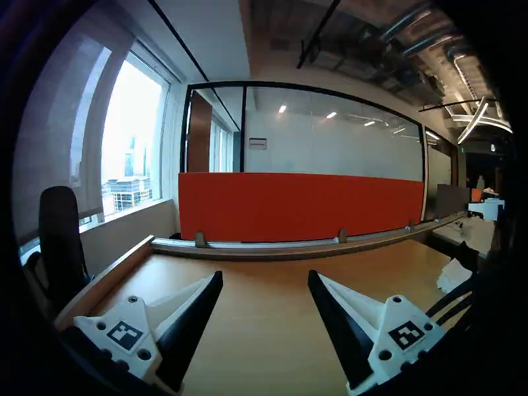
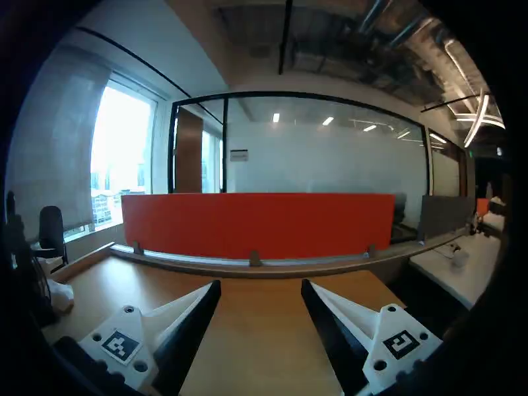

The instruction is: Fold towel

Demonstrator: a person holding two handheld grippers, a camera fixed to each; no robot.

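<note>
Hovering level above the pale wooden desktop [image 1: 264, 343], the left gripper [image 1: 264, 273] has its two fingers spread wide with nothing between them. The right gripper [image 2: 260, 283] is just as open and just as empty.

What I take for the towel is a small crumpled white cloth [image 1: 453, 275]. It lies at the far right edge of the left gripper view and the far left edge of the right gripper view [image 2: 61, 297], so it seems to sit between the two tools, off both their lines of reach. It is too bunched and blurred to show a corner or hem.

Both grippers point at the long orange divider panel [image 1: 297, 208] beyond the desk, not at the cloth, so each would have to swing inward. There lies the risk:
- Turning toward one small heap, the tools could knock together.
- Closing on a bunched part would likely catch several layers and lift a lump rather than an edge.
- A low, flat approach might simply shove the cloth along the smooth wood — or scrape a fingertip on it.
</note>
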